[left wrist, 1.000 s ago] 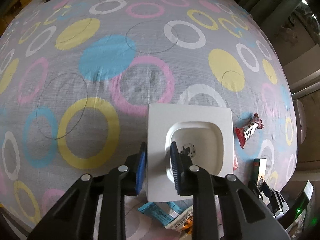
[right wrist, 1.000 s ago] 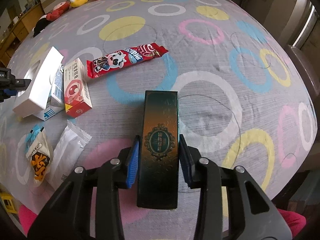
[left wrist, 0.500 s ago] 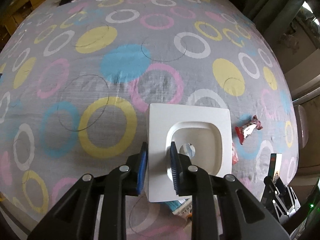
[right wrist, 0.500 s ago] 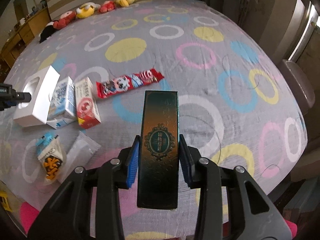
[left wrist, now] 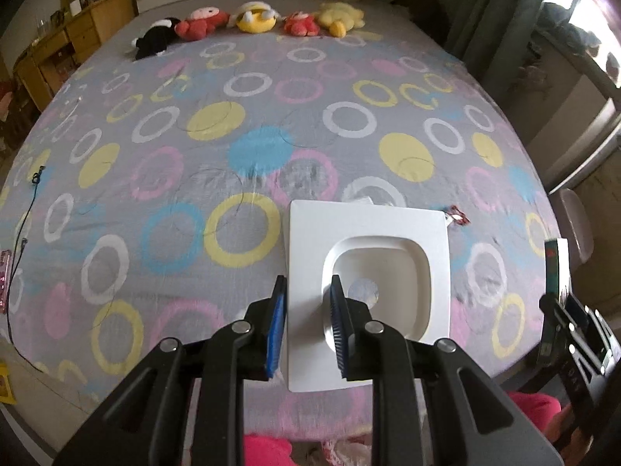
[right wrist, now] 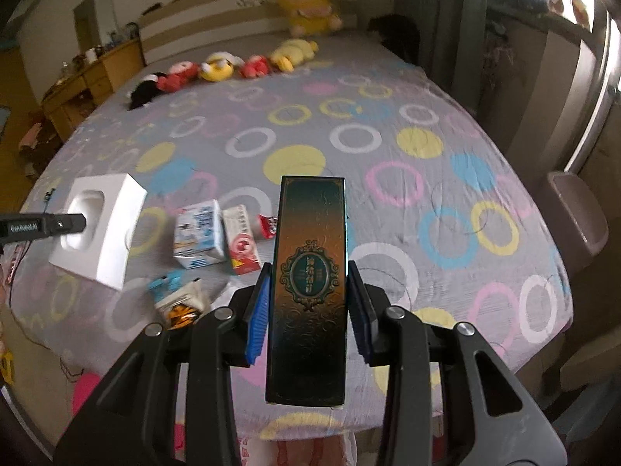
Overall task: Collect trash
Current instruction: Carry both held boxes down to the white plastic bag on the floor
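My left gripper (left wrist: 306, 322) is shut on the edge of a white square box insert (left wrist: 368, 240) with a recessed well, held above the bed; it also shows in the right wrist view (right wrist: 104, 229). My right gripper (right wrist: 308, 310) is shut on a long dark green-and-gold box (right wrist: 310, 272), held upright above the bed. On the bed lie a blue-white carton (right wrist: 200, 233), a red-white carton (right wrist: 242, 239), a red wrapper (right wrist: 268, 225), a blue-orange snack packet (right wrist: 178, 299) and a clear wrapper (right wrist: 229, 291).
The bed has a grey sheet with coloured rings (left wrist: 233, 155). Plush toys (left wrist: 252, 19) line the far edge. A wooden dresser (left wrist: 77, 31) stands at the left. A chair (right wrist: 574, 213) stands at the right. A black cable (left wrist: 19, 252) hangs at the bed's left edge.
Both grippers have risen and pulled back from the bed with their loads. The headboard, plush toys and room came into view. The trash on the bed looks smaller and farther away.
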Demonstrator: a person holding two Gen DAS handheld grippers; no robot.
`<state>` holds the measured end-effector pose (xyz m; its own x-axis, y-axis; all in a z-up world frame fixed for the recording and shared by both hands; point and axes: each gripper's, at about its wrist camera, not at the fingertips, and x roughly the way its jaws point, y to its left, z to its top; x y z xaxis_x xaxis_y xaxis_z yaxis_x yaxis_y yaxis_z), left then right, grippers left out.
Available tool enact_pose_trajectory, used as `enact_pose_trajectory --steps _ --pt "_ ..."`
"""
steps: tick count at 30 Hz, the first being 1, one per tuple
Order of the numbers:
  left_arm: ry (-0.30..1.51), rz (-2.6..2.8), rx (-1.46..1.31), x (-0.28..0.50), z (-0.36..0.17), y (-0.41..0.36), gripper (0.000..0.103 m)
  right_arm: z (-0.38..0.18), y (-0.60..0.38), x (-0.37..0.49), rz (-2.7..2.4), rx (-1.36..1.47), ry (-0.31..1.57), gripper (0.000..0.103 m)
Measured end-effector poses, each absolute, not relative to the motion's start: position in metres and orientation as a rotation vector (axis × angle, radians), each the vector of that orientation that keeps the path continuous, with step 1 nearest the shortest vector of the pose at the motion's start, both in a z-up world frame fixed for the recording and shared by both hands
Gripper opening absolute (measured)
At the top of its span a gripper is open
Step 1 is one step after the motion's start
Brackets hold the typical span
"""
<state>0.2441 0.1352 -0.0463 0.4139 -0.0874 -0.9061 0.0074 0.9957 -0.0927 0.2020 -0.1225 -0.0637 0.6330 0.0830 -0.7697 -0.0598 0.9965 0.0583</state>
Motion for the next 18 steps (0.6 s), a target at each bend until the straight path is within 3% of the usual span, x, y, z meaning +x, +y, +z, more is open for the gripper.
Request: enact_pose_trajectory --steps 7,18 --pt "1.12 -0.075 -0.071 0.187 -0.028 0.126 0.022 -0.031 -0.117 0.152 0.138 -0.013 0.818 0.036" --pt "1.105 -0.12 -0.06 0.104 -0.026 0.102 0.022 -0.023 -0.116 0.083 0.194 -0.048 0.808 0.036"
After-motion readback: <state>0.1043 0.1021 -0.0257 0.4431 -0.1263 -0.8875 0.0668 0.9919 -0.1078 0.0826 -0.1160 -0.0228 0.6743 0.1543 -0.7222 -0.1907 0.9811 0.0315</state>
